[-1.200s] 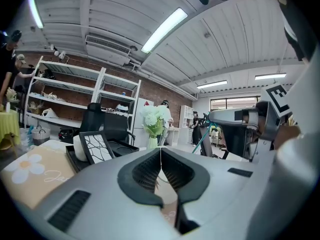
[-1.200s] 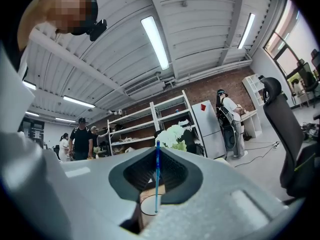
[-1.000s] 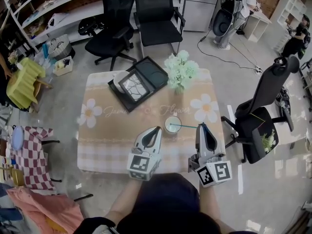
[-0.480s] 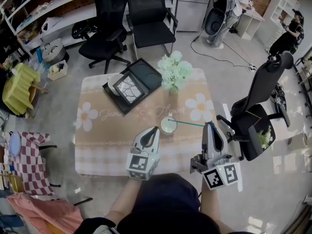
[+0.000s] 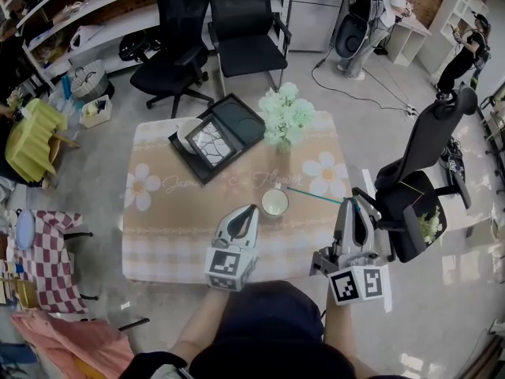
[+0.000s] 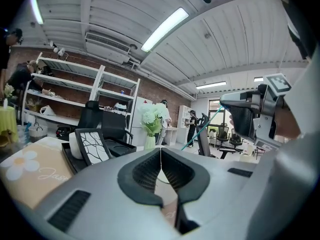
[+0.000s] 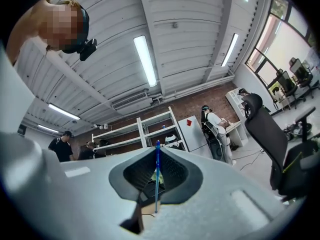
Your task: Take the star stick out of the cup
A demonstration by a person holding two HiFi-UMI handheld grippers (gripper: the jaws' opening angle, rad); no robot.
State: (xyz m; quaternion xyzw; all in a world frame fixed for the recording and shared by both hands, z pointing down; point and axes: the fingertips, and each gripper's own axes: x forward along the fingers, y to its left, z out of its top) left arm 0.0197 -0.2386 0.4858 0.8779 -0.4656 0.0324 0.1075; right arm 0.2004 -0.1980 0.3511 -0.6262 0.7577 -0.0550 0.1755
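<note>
A white cup (image 5: 274, 202) stands on the floral-cloth table (image 5: 170, 219), near its front middle. My right gripper (image 5: 353, 203) is shut on one end of the thin teal star stick (image 5: 316, 196), right of the cup. The stick runs left from the jaws, and its free end hangs just past the cup's upper-right rim, outside the cup. In the right gripper view the stick (image 7: 156, 179) is pinched upright between that gripper's (image 7: 157, 150) closed jaws. My left gripper (image 5: 254, 209) rests just left of the cup, shut and empty (image 6: 160, 151). The star end is too small to make out.
A black tray (image 5: 241, 117) with a patterned frame and a white bowl lies at the table's back left. A vase of pale flowers (image 5: 288, 115) stands behind the cup. An office chair (image 5: 422, 188) stands close on the right; two more chairs are behind the table.
My right gripper has moved right and up with the stick. The stick's free end, inside the cup before, has slid out past the rim. My left gripper has stayed still.
</note>
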